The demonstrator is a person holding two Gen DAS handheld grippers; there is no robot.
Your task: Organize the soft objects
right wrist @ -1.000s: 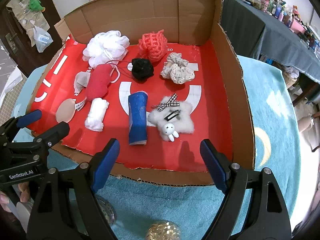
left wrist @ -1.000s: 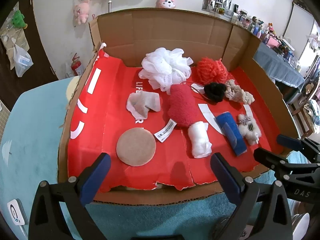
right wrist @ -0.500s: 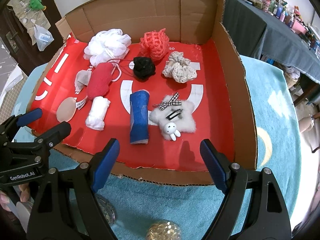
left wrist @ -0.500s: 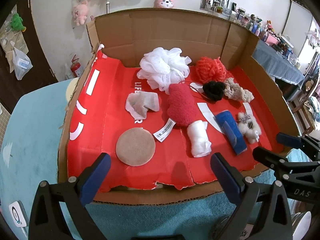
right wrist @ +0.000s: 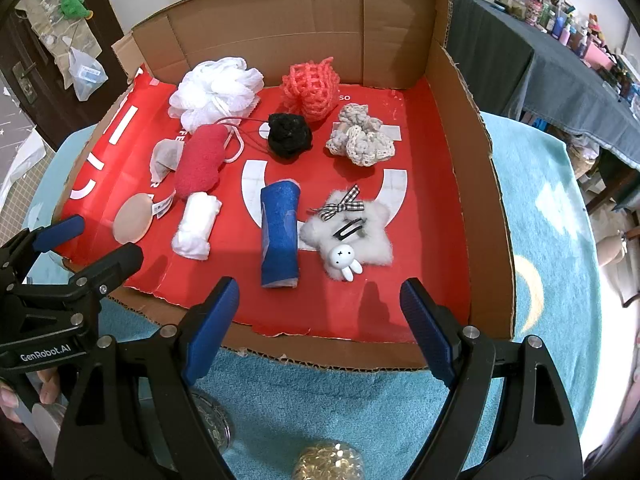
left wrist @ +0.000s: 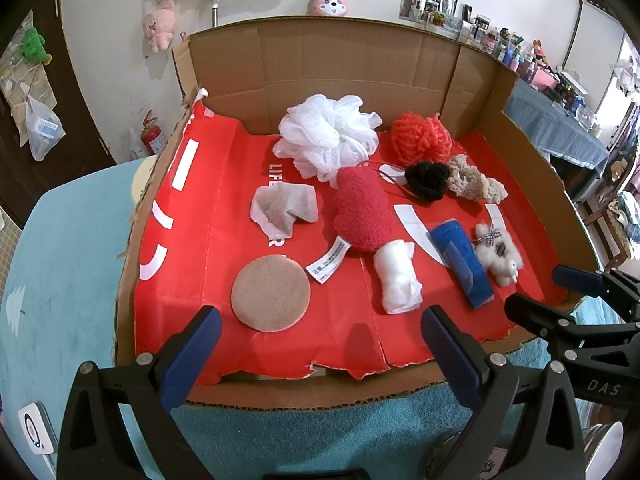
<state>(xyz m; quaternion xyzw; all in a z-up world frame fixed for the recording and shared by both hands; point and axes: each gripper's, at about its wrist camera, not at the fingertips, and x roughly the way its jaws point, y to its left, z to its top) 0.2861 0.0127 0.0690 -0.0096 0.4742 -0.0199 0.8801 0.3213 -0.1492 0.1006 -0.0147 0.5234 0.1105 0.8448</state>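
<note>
Soft items lie on the red floor of an open cardboard box: white mesh puff, red pad, blue roll, fluffy bunny clip, tan disc. Left gripper and right gripper hover at the near edge, jaws spread, empty. Teal-covered counter; cluttered room behind.

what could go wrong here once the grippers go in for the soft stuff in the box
The red plush lies over the white mesh pouf's cord, so lifting either may drag the other. The blue roll lies close beside the fluffy bunny hair clip; open jaws could catch both. The flat tan pad may slip the fingers.
</note>
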